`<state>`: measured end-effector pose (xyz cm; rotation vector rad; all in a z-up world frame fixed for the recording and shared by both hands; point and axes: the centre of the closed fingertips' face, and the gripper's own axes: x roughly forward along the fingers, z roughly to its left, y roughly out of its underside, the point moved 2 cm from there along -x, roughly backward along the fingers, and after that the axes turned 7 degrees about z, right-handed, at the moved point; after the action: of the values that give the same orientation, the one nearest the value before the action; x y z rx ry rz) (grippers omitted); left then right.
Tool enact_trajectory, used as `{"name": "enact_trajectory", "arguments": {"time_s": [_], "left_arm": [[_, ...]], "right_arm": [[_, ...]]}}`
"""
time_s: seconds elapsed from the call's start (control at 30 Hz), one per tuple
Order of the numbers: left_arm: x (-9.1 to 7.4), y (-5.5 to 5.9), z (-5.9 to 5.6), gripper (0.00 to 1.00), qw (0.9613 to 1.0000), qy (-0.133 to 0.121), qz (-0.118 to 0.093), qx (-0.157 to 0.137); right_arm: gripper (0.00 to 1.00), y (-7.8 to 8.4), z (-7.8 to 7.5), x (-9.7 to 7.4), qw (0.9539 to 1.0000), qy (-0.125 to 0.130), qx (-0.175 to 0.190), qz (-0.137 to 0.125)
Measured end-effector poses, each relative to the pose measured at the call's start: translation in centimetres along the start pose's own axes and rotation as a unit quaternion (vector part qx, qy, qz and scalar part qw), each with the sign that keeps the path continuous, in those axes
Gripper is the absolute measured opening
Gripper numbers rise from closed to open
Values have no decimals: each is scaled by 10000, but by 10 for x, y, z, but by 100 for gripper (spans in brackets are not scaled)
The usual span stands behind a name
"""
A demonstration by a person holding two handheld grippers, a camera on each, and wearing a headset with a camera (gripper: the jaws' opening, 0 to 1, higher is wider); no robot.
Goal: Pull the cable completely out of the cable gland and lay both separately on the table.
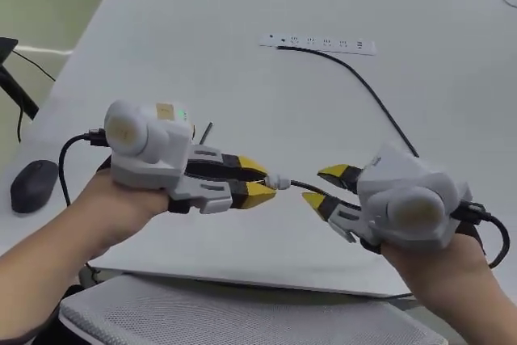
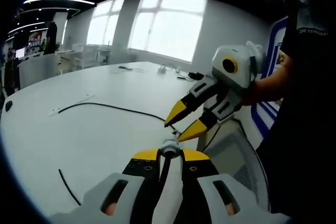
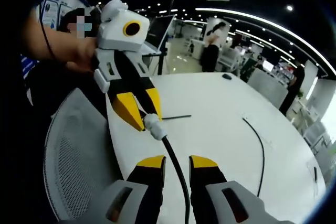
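The white cable gland (image 1: 279, 182) is held in the air above the table's near edge, with my left gripper (image 1: 264, 180) shut on it. A thin black cable (image 1: 303, 186) runs out of the gland to the right and passes between the jaws of my right gripper (image 1: 323, 185), which stand open around it. In the left gripper view the gland (image 2: 169, 148) sits pinched at the yellow tips, and the right gripper (image 2: 176, 129) faces it closely. In the right gripper view the cable (image 3: 177, 174) runs from the gland (image 3: 153, 125) down through my right gripper (image 3: 177, 162).
A white power strip (image 1: 319, 42) lies further back on the white table (image 1: 242, 78), its black cord (image 1: 363, 86) curving toward the right gripper. A dark mouse (image 1: 32, 186) sits at the left edge. A short black piece (image 1: 206, 132) lies behind the left gripper. A mesh chair (image 1: 226, 313) is below.
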<state>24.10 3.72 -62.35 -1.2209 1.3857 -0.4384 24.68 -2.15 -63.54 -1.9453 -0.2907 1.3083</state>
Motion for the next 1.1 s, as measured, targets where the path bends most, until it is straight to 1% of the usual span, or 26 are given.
{"name": "enact_trajectory", "arguments": {"time_s": [0.07,0.3,0.4,0.47,0.53,0.67,0.8,0.93,1.1], "left_arm": [[1,0,-1,15,10000,3,16,11],[2,2,-3,15,10000,15,44,12],[3,2,-4,15,10000,10,46,24],[2,2,-3,15,10000,-4,32,16],[2,1,-2,15,10000,-21,21,22],[2,2,-1,15,10000,-19,45,27],[2,3,-2,15,10000,6,49,13],[1,1,-3,15,10000,26,-2,4],[1,-1,-2,15,10000,53,-41,-38]], "right_arm": [[12,-2,1,1,9999,20,-113,13],[7,-8,6,3,9990,-61,-436,-16],[7,-9,6,4,9989,-59,-459,1],[4,-9,7,5,9984,-107,-553,-6],[2,-10,8,5,9983,-100,-582,-19],[1,-10,9,7,9977,-112,-665,-7],[0,-9,11,6,9985,-167,-527,-2],[0,-9,10,4,9989,-136,-439,-53],[0,-8,8,4,9996,-115,-236,-42]]}}
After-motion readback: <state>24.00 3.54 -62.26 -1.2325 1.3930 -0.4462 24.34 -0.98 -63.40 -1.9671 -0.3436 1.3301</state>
